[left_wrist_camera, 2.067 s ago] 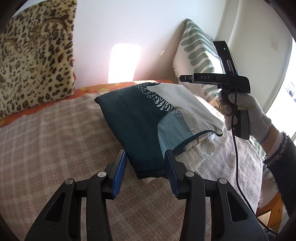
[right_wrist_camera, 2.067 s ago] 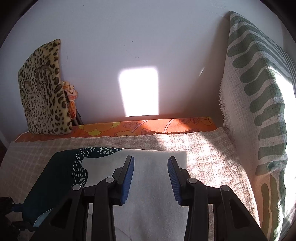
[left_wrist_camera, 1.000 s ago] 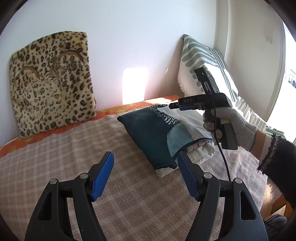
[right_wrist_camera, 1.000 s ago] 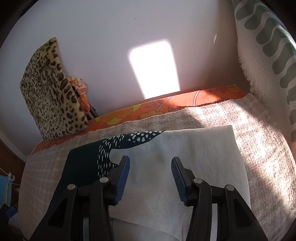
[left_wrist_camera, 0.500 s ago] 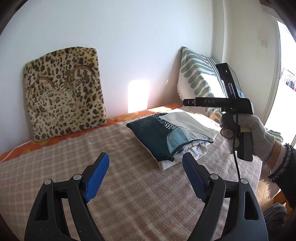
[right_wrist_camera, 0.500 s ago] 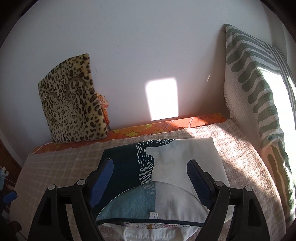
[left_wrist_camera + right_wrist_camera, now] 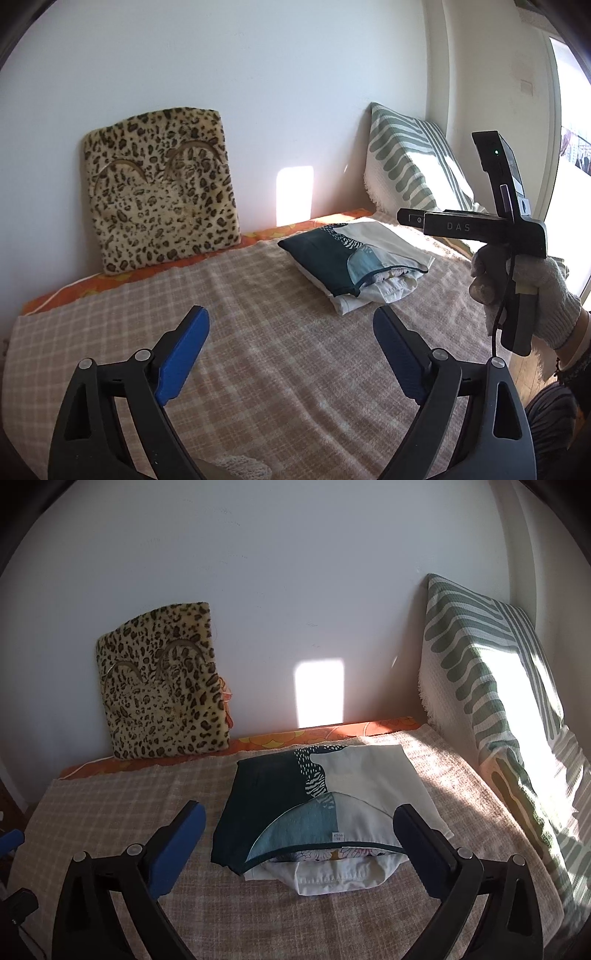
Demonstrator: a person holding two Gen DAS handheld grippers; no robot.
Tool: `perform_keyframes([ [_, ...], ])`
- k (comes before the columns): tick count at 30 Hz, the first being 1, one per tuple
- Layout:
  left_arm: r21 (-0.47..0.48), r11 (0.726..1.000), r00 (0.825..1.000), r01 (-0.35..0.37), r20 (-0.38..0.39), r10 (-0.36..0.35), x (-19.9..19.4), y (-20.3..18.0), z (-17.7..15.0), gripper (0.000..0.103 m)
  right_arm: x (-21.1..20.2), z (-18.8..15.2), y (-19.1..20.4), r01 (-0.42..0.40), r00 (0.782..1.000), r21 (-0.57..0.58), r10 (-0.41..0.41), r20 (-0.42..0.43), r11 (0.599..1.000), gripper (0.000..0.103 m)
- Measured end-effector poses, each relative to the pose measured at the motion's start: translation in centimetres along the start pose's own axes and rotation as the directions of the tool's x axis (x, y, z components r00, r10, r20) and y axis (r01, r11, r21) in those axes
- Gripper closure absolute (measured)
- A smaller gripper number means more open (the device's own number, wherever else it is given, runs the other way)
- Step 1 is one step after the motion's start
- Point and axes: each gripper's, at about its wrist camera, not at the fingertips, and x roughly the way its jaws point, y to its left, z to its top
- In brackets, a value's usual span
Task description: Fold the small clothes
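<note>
Left gripper (image 7: pixel 291 350): nearest the viewer in the left wrist view; jaws spread wide with nothing between them, hovering over the bare checked blanket (image 7: pixel 258 350) on the bed.

Right gripper (image 7: pixel 295 842): jaws also spread wide and holding nothing, hovering just in front of the clothes.

Folded clothes (image 7: pixel 317 812): a small stack lying flat on the blanket, a dark teal and white patterned garment on top, a white one beneath it.

Key relation: the stack lies straight ahead of the right jaws, its near open edge facing them. From the left jaws it sits further off, ahead and to the right. The right gripper looks the nearer one.

Long axis: appears to run away from the right gripper, toward the wall.

Task judgement: the stack looks already folded.

Far background: a leopard-print cushion (image 7: pixel 166 686) and a green-striped pillow (image 7: pixel 491 686) lean against the wall.
</note>
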Motion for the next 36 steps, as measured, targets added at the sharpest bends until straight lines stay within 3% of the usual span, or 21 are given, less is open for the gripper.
perform_keyframes([
  [4,-0.026,0.999,1.0,-0.022,-0.009,0.021,-0.9,1.1,-1.1,0.012,-1.3,-1.0,2.4,0.025,0.999,-0.048,-0.024,0.024,0.999,0.0],
  [10,-0.037,0.998,0.999,-0.051,-0.021,0.05,-1.5,2.7,-2.6,0.012,-2.3,-2.4,4.9,0.0,1.0,-0.05,0.001,0.026,0.999,0.0],
  [12,-0.041,0.997,0.998,-0.067,-0.021,0.066,-1.6,3.2,-2.9,0.0,-2.5,-3.1,5.5,-0.003,1.0,-0.043,0.004,0.028,0.999,0.0],
  [17,-0.047,0.995,0.996,-0.084,-0.013,0.083,-1.5,3.8,-3.6,0.0,-2.8,-4.4,6.6,-0.002,0.999,-0.029,0.003,0.035,1.0,0.0],
  [36,-0.022,0.986,0.98,-0.165,-0.116,0.161,1.6,4.7,-7.3,0.0,-1.6,-8.3,7.4,0.086,0.993,-0.018,-0.084,0.08,0.996,0.0],
])
